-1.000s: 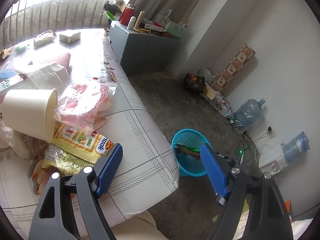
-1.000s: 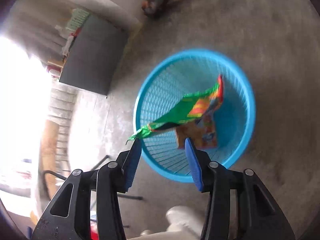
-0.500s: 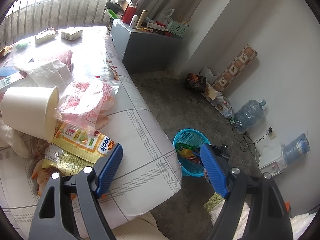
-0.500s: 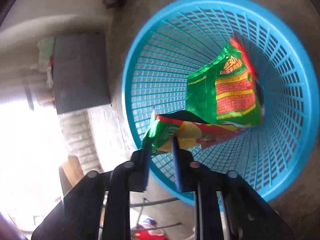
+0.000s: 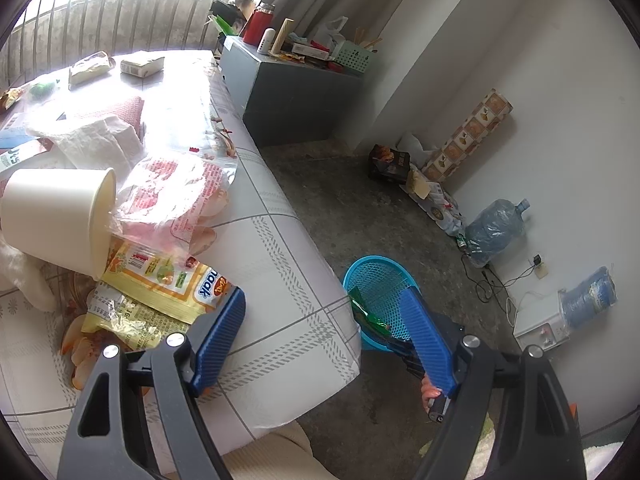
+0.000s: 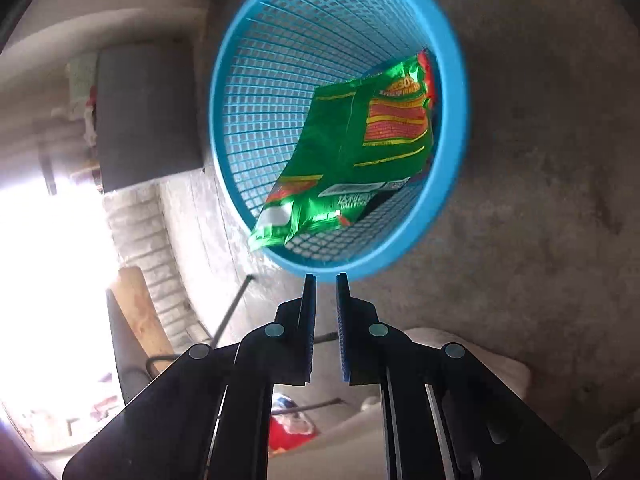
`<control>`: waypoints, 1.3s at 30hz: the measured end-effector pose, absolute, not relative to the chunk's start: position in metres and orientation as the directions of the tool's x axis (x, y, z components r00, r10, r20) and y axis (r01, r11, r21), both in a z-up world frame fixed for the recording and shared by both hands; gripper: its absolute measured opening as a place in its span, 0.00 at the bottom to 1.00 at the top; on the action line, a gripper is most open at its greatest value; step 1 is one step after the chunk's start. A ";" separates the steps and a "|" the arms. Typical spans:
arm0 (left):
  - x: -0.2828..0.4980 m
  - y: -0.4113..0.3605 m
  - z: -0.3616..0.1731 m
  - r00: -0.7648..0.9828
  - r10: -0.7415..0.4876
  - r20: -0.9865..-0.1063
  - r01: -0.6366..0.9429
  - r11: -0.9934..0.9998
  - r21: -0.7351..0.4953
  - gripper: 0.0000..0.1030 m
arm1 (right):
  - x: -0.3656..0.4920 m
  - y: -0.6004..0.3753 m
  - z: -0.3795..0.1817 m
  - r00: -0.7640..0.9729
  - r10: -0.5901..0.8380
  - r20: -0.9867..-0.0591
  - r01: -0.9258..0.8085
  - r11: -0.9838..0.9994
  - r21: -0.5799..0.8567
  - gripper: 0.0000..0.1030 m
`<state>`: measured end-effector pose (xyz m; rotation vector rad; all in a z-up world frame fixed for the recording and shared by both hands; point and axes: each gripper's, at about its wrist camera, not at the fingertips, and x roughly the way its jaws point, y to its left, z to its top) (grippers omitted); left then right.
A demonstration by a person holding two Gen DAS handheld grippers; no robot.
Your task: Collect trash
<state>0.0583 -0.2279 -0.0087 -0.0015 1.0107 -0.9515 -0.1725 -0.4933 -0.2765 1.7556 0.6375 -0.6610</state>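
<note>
A blue mesh basket [image 6: 452,184] stands on the concrete floor; it also shows in the left wrist view [image 5: 376,268] beside the table corner. A green snack wrapper [image 6: 360,152] lies inside it, one corner over the rim. My right gripper [image 6: 326,280] hovers just short of the basket's near rim, its jaws nearly closed and empty. My left gripper [image 5: 324,328] is open and empty above the table's front corner. Near its left finger lie a yellow snack packet [image 5: 168,284], a clear crinkled wrapper [image 5: 124,320], a pink-printed plastic bag [image 5: 176,188] and a tipped white paper cup [image 5: 56,216].
The checked tablecloth [image 5: 280,280] carries more litter: tissue paper [image 5: 100,144] and small boxes [image 5: 142,65] at the far end. A grey cabinet [image 5: 296,96] stands beyond the table. Water bottles [image 5: 496,228], cables and a white box [image 5: 540,326] line the wall.
The green wrapper left my right gripper's jaws and dropped into the basket. The right gripper pulled back from the basket with its jaws nearly closed. The left gripper barely moved.
</note>
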 end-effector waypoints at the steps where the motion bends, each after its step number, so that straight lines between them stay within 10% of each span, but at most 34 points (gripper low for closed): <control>1: 0.057 -0.228 -0.007 0.181 -0.677 -0.713 0.675 0.613 -0.410 0.76 | -0.177 -0.492 -0.269 0.694 0.084 -0.715 0.711 -0.236 0.662 0.14; 24: 0.006 -0.163 0.041 0.301 -0.692 -0.657 0.694 0.631 -0.347 0.82 | -0.138 -0.383 -0.065 0.581 -0.371 -0.724 0.779 0.512 0.363 0.91; 39: 0.015 -0.069 0.048 0.463 -0.599 -0.653 0.553 0.771 -0.316 0.86 | -0.083 -0.294 0.005 0.575 -0.518 -0.633 0.706 0.705 0.064 0.92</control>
